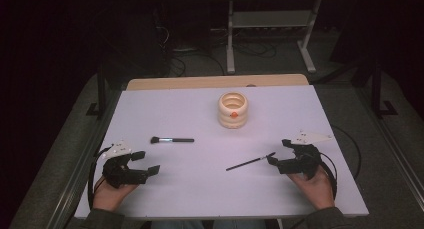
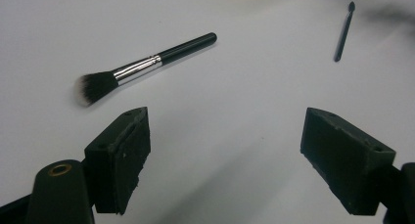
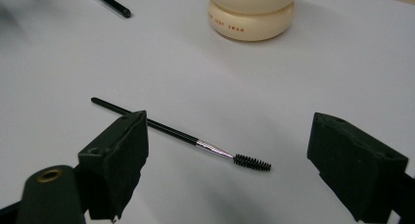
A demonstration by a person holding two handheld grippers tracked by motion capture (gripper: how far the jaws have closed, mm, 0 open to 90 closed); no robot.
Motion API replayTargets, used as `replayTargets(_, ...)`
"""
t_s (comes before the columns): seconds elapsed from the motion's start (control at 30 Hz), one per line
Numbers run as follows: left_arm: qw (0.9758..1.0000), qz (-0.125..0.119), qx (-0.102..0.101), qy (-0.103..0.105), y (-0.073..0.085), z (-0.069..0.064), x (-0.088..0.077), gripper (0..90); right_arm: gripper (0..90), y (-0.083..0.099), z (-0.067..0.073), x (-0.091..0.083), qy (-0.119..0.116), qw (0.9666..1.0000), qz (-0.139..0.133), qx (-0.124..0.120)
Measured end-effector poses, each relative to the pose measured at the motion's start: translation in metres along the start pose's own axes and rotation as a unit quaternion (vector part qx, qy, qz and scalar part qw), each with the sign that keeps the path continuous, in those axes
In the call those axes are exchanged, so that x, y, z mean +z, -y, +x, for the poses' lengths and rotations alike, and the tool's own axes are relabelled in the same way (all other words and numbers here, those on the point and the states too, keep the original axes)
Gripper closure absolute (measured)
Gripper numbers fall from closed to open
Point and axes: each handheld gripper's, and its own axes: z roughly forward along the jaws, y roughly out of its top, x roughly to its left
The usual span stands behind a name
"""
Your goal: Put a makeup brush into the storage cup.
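The thin black spoolie brush [image 1: 250,162] lies at lower centre-right of the high view, its bristle tip just beside the right gripper [image 1: 278,153], whose jaws gape, grasping nothing. The left gripper [image 1: 148,162], lower left, is likewise released.

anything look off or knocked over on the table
Nothing stands out. The holder stands upright, the makeup brush and the spoolie lie flat on the table, apart from each other, with no spill or damage visible.
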Motion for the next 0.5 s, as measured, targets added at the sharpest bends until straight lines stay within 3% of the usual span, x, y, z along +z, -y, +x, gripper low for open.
replayTargets(0.5, 0.9999, -0.001, 0.01, -0.001, -0.0009, -0.002, -0.0001, 18.8, 14.2, -0.002, 0.002, 0.0012, -0.007, 1.0, 0.002, -0.005)
